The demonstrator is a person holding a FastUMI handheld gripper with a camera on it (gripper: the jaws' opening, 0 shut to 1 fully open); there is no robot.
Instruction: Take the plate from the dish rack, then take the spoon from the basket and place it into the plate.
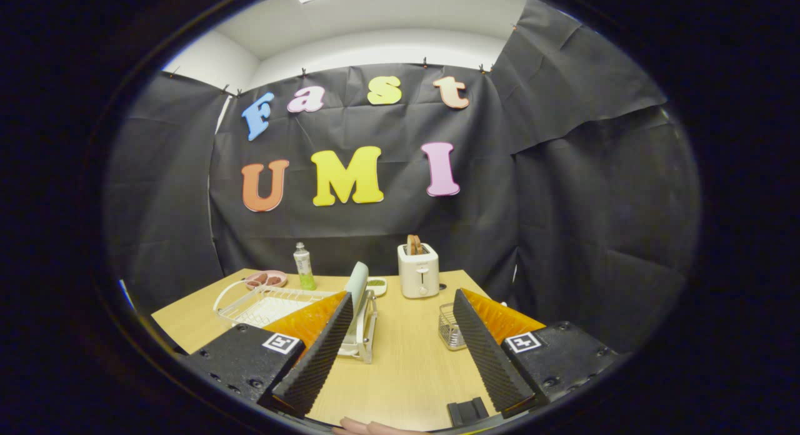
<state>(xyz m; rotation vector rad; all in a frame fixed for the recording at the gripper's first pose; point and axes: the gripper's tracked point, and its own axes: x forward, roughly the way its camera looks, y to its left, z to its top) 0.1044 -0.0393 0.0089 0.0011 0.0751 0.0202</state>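
On the wooden bench, the gripper hangs with its fingers spread wide, grasping nothing. Just beyond the left finger, the pale plate stands upright on its edge in the white dish rack. Behind the right finger is a small wire basket; I cannot tell if the spoon is inside. Farther away stand a toaster and a green bottle.

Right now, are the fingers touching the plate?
Cannot tell. In the gripper view the open fingers spread wide; one overlaps the upright plate in the rack, depth unclear.
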